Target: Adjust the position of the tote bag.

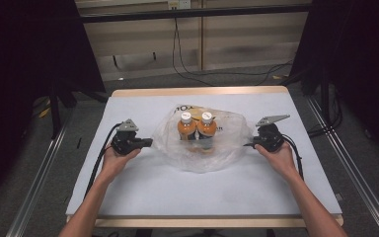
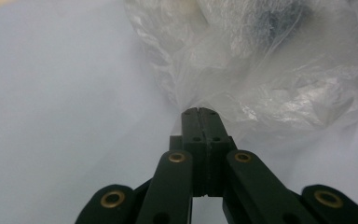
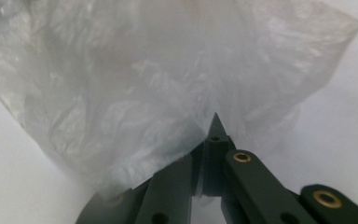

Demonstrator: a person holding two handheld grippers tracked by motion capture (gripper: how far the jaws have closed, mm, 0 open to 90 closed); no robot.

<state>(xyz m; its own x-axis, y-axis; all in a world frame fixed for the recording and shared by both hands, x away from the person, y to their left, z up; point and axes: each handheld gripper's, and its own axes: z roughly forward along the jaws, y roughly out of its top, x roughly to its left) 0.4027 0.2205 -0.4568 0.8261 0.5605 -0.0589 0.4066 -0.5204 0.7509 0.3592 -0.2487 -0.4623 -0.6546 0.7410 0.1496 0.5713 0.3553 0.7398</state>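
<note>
A clear plastic bag (image 1: 197, 157) lies in the middle of the white table (image 1: 177, 192). Inside it stand two orange bottles with white caps, one on the left (image 1: 186, 127) and one on the right (image 1: 207, 127). My left gripper (image 1: 149, 143) points at the bag's left edge. In the left gripper view its jaws (image 2: 199, 111) are shut, and the bag's film (image 2: 270, 84) gathers at their tips. My right gripper (image 1: 248, 145) is at the bag's right edge. There its jaws (image 3: 214, 119) are shut on the film (image 3: 121, 93), which drapes over one jaw.
The table has a wooden rim (image 1: 197, 91). Bare white surface lies in front of the bag and beside both hands. Cables (image 1: 192, 69) run over the floor behind the table. Metal rails (image 1: 350, 168) flank both sides.
</note>
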